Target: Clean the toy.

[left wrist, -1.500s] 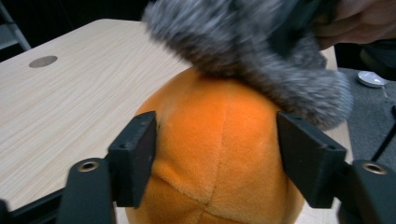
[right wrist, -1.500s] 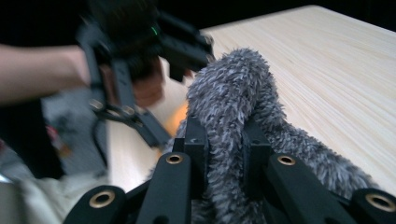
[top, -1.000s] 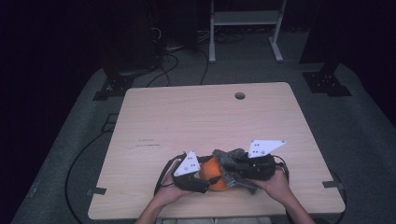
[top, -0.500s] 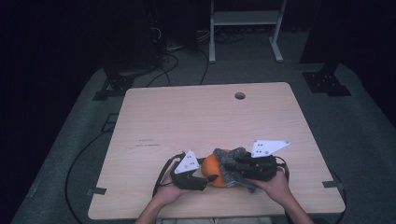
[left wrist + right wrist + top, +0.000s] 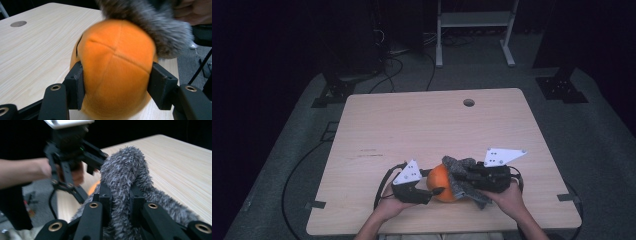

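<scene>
Two tongs meet near the front edge of the wooden table, working on one plush toy. At the left, the left tongs have just closed their jaws and now press both sides of the toy's round orange plush body, which rests on the table. At the right, the right tongs pinch a fold of its shaggy grey fur, draped over the orange body.

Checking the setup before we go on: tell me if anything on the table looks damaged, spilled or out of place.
Nothing stands out. The left gripper clamps the orange plush ball, the right gripper pinches the grey furry fabric draped over it, and the wooden table shows no spill.
</scene>
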Demonstrator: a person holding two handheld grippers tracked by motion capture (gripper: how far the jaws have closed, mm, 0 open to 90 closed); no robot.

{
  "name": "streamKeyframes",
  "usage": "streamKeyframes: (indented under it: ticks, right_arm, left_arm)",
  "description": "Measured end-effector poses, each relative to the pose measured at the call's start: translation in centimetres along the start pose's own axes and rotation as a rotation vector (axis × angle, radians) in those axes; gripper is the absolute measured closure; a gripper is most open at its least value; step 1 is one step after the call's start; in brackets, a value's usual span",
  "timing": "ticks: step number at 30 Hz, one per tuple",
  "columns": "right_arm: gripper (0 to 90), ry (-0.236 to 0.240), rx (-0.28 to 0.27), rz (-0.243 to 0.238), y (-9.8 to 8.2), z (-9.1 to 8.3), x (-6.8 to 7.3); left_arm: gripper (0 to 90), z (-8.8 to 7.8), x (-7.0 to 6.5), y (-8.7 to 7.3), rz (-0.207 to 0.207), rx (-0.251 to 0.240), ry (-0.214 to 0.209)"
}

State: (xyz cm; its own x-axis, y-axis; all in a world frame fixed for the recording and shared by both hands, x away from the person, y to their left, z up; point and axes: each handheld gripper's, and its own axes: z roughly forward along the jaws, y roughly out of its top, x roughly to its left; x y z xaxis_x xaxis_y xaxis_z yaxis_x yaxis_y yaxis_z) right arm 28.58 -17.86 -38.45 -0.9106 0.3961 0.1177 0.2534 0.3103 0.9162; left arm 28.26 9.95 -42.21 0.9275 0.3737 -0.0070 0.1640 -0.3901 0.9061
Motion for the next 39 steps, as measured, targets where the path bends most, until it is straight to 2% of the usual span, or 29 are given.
streamKeyframes:
  ticks: [1, 3, 6, 8, 11, 13, 14, 15, 19, 21, 22, 24, 25, 26, 27, 31, 33, 35, 37, 39]
  right_arm:
    - [76.8, -0.029, 0.021, 0.015, -0.4, 0.0, -0.5]
    - [76.7, -0.02, 0.016, 0.067, -0.9, -0.1, -1.3]
    - [76.8, -0.039, 0.029, 0.053, -0.9, 0.1, -1.2]
    - [76.7, -0.015, 0.02, 0.052, -0.8, 0.1, -1.1]
    - [76.6, 0.07, -0.015, 0.044, -0.4, 0.1, -0.4]
    - [76.6, 0.055, 0.0, 0.003, -0.1, 0.5, 0.1]
    - [76.6, 0.05, 0.002, 0.001, -0.1, 0.5, 0.0]
    - [76.8, 0.03, 0.002, 0.024, -0.2, 0.4, -0.5]
    - [76.8, -0.046, 0.024, 0.074, -0.9, -0.1, -1.8]
    - [76.7, -0.034, 0.022, 0.088, -1.1, 0.0, -1.9]
    - [76.7, -0.022, 0.016, 0.079, -0.9, 0.0, -1.6]
    - [76.6, 0.045, -0.017, 0.038, -0.3, 0.1, -0.6]
    - [76.5, 0.049, -0.017, 0.017, 0.0, 0.2, 0.0]
    - [76.5, 0.033, -0.007, -0.005, 0.2, 0.4, 0.3]
    - [76.5, 0.023, 0.001, -0.007, 0.1, 0.5, 0.3]
    - [76.5, -0.008, 0.007, 0.065, -0.7, 0.2, -1.3]
    - [76.4, -0.015, 0.013, 0.071, -0.8, 0.2, -1.4]
    - [76.4, -0.022, 0.015, 0.061, -0.7, 0.3, -1.2]
    - [76.6, -0.008, 0.016, 0.063, -0.6, 0.4, -1.1]
    - [76.7, 0.029, 0.001, 0.042, -0.3, 0.4, -0.5]
  left_arm:
    - [38.4, -0.1, 0.0, 0.0, 0.001, -0.003, -0.004]
    - [35.8, -0.1, 0.1, -0.1, -0.006, -0.009, -0.016]
    - [19.0, 0.7, 0.6, -0.2, -0.06, -0.021, -0.009]
    - [12.3, 1.2, 1.0, -0.1, -0.09, -0.01, -0.018]
    - [18.6, 1.4, 0.8, -0.3, -0.102, -0.034, -0.02]
    - [27.0, 1.2, 0.5, -0.1, -0.08, -0.036, -0.015]
    - [29.9, 0.8, 0.5, 0.0, -0.077, -0.041, -0.026]
    - [32.9, 0.6, 0.6, 0.0, -0.077, -0.047, -0.031]
    - [33.3, -0.2, 0.7, 0.4, -0.074, -0.039, -0.022]
    - [33.9, -0.2, 0.6, 0.5, -0.061, -0.02, -0.002]
    - [34.1, 0.0, 0.5, 0.6, -0.058, -0.016, 0.005]
    - [34.2, 0.1, 0.3, 0.8, -0.06, -0.014, 0.014]
    - [34.2, 0.1, 0.2, 0.8, -0.057, -0.015, 0.011]
    - [34.1, 0.1, 0.1, 0.9, -0.051, -0.01, 0.009]
    - [34.1, 0.0, 0.0, 0.8, -0.049, -0.011, 0.004]
    - [30.9, -0.1, -0.1, 0.8, -0.033, -0.005, -0.041]
    - [24.5, -0.2, 0.1, 0.9, -0.037, -0.019, -0.053]
    - [19.8, -0.2, 0.3, 0.9, -0.048, -0.035, -0.032]
    - [18.9, 0.4, 0.2, 0.9, -0.039, -0.011, 0.005]
    - [25.4, 0.9, -0.1, 0.6, -0.05, -0.028, 0.03]
